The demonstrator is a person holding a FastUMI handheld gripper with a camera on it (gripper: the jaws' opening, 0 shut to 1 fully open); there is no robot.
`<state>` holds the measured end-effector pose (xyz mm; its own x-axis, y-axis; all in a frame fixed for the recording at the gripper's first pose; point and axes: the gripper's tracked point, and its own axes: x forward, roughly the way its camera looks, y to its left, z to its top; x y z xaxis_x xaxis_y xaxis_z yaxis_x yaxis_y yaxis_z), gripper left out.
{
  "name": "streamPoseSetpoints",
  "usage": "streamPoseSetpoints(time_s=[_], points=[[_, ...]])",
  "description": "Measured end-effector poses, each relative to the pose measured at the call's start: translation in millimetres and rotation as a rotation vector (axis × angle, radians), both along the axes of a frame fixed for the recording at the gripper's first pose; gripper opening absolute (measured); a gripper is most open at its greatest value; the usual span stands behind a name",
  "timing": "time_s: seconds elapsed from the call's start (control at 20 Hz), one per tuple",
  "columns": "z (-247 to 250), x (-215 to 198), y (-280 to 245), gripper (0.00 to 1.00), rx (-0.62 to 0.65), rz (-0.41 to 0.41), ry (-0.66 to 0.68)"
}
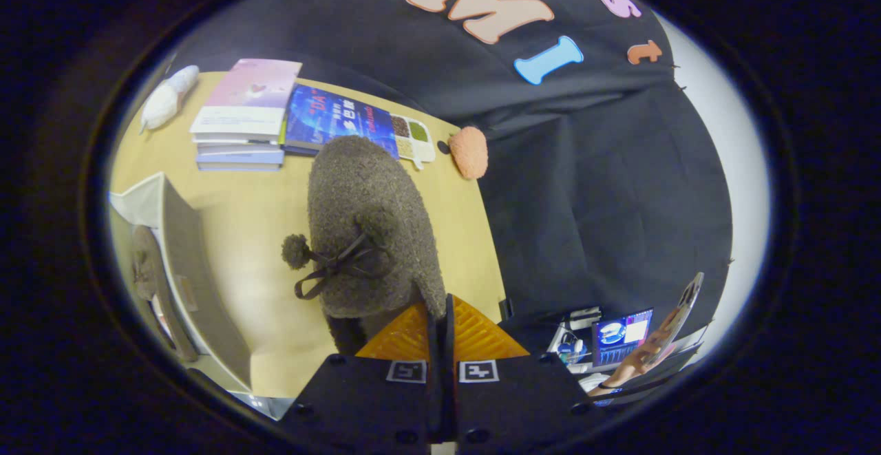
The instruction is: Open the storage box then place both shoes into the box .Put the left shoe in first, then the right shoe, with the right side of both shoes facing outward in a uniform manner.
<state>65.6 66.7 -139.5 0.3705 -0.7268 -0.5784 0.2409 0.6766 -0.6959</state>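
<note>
While the table (261, 228) carries books (241, 121) at its far end and the open box (186, 262) to the left, a fuzzy shoe (365, 214) hangs over it. The gripper (440, 321) pinches its heel edge, fingers nearly together.

Fuzzy grey shoe (365, 214) clamped, gripper (440, 321).
</note>
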Motion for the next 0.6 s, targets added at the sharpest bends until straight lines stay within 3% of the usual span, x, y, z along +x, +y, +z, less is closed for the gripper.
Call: streamPoseSetpoints(time_s=[0.35, 0.6], points=[[-12, 0, 107, 0.04, 0.068, 0.115, 0.007], [-40, -9, 157, 0.04, 0.136, 0.132, 0.045]])
